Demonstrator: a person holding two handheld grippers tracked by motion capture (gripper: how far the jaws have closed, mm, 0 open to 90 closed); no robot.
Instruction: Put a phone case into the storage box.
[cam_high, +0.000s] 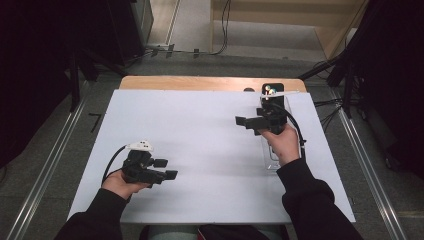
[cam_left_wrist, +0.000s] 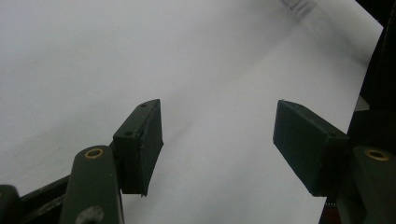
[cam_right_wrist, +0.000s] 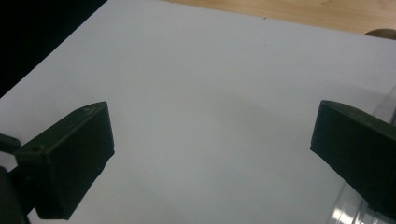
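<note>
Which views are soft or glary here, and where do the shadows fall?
High view: sharp enough, dark surround, white table sheet evenly lit, soft shadows under both hands. Left gripper view: left tongs in focus, sheet behind them hazy with a faint diagonal shadow band. Right gripper view: right tongs slightly soft, clear plastic tray glinting at the right edge.

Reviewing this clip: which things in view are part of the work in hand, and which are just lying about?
In hand:
- left gripper, jaws open, nothing between them
- right gripper, jaws open, nothing between them
- clear plastic container under the right hand, nearest thing to it
- white sheet as work surface

Lying about:
- cables on the floor beyond the table
- small dark thing at the table's far edge, too small to tell
</note>
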